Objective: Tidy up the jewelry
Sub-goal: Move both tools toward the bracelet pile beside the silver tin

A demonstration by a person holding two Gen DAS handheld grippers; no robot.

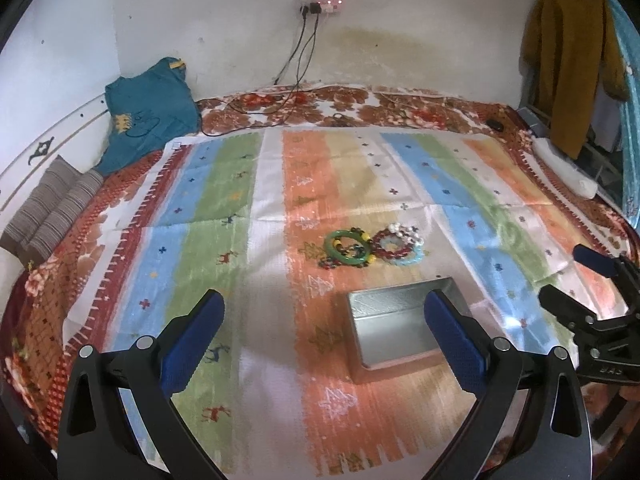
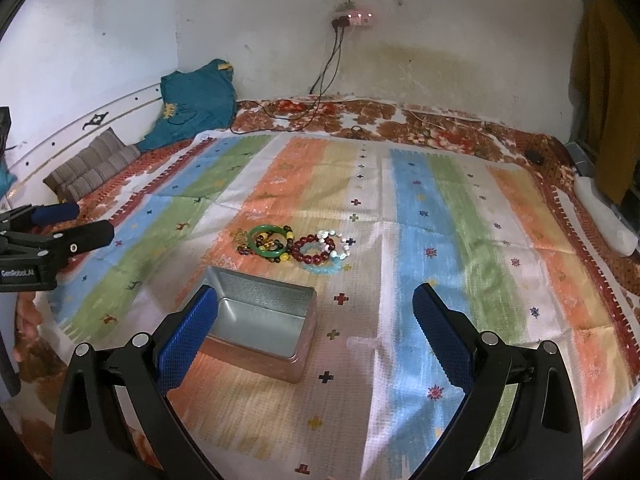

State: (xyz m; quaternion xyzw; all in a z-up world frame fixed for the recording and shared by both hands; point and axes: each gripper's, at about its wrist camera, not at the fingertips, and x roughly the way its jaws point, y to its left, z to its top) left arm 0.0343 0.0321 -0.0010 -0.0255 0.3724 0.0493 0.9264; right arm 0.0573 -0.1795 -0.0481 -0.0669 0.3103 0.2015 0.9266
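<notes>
Left wrist: bracelets (image 1: 370, 249) beyond tin (image 1: 400, 330) (empty)

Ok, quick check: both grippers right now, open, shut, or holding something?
Left gripper: open, holding nothing, above the striped cloth.
Right gripper: open, holding nothing, near the metal tin.

We're holding our right tongs (image 2: 314, 334) spread wide above the striped cloth (image 2: 460, 240), tin (image 2: 260, 316) sitting near the bracelets (image 2: 298, 246).
</notes>
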